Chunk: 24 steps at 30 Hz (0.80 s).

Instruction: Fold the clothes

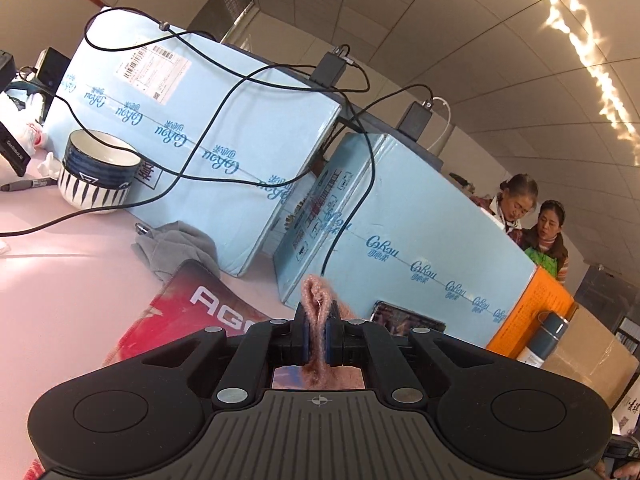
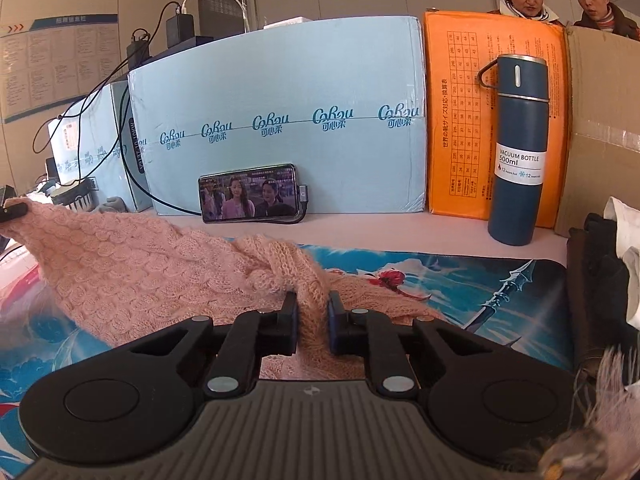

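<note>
Pink knit sweater (image 2: 132, 264), draped over the printed mat (image 2: 460, 280), is pinched by left gripper (image 1: 316, 334) at nine o'clock and right gripper (image 2: 313, 312) at six; grasp step, likely a joint lift next.

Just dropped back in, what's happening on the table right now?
A person is folding a pink knit sweater with two hand-held grippers. The left gripper is shut on a bunched bit of the knit, and the right gripper is pinched on another part of it. The sweater stretches between them over the printed desk mat. Behind it, a phone playing video leans on a blue carton, with a vacuum bottle standing beside.
</note>
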Available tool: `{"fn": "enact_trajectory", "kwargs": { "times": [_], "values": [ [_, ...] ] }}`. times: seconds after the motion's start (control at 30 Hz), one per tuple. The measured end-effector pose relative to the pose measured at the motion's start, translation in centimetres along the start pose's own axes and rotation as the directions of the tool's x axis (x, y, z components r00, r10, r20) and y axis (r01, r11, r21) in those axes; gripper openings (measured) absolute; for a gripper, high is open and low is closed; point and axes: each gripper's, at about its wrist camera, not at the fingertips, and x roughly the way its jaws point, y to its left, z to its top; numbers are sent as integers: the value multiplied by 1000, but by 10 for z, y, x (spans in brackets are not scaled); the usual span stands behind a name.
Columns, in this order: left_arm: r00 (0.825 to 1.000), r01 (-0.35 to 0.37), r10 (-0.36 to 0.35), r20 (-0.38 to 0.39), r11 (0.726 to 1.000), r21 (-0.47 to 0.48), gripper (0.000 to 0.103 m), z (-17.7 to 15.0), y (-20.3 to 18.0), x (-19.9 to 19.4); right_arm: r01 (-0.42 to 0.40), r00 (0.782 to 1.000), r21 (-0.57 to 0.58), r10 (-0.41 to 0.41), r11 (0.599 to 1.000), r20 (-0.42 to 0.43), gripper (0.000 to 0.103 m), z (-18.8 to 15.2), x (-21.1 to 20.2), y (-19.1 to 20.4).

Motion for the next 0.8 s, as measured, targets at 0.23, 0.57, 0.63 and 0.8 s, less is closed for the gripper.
{"fn": "enact_trajectory", "kwargs": {
  "times": [0.23,0.57,0.63,0.8],
  "values": [
    [988,-96,87,-129,994,-59,5,-21,25,31,-8,989,38,14,999,-150,31,3,41,-11],
    [978,-149,125,-169,980,-135,8,-25,41,42,55,996,74,-60,996,72,67,18,6,7],
    [975,-174,152,-160,976,-128,14,-23,39,39,4,996,77,-11,997,94,69,25,9,19],
    [964,-250,232,-127,956,-154,59,-14,34,25,86,996,119,-89,989,25,69,28,48,46]
  ]
}}
